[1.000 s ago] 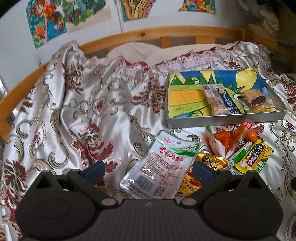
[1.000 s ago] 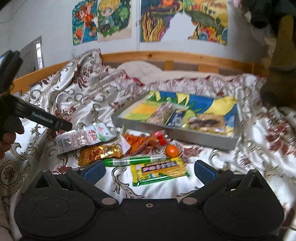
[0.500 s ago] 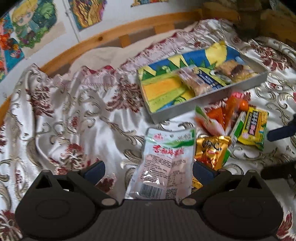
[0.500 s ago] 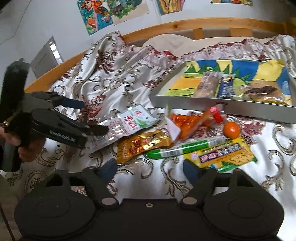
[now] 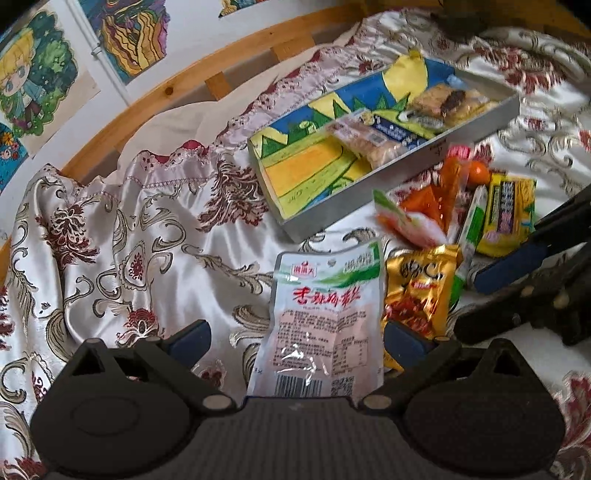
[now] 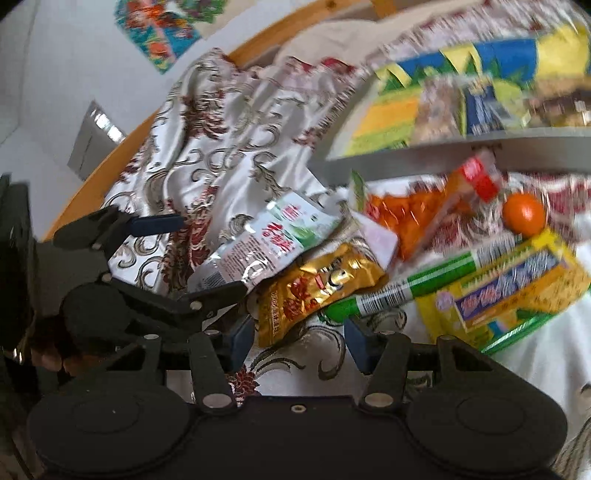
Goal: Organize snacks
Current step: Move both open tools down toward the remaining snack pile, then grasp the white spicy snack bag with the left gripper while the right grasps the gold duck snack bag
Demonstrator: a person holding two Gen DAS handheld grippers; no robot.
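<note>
A white and green snack pouch (image 5: 325, 317) lies on the bedspread between the open fingers of my left gripper (image 5: 295, 338); it also shows in the right wrist view (image 6: 266, 240). A gold packet (image 6: 314, 284) lies just ahead of my right gripper (image 6: 299, 339), whose fingers are open and narrowed around its near end. Beside it lie a green stick (image 6: 402, 288), a yellow packet (image 6: 506, 288), an orange packet (image 6: 410, 214) and a small orange ball (image 6: 523, 213). The grey tray (image 5: 369, 195) holds several snacks.
The patterned satin bedspread (image 5: 129, 229) covers the bed. A wooden bed rail (image 5: 184, 81) and a wall with drawings (image 5: 129, 33) run behind. The right gripper's fingers (image 5: 517, 258) reach in at the left view's right edge.
Both grippers have moved closer and lower over the snack pile. The right gripper's fingers have narrowed and now flank the gold packet. The left gripper straddles the white pouch.
</note>
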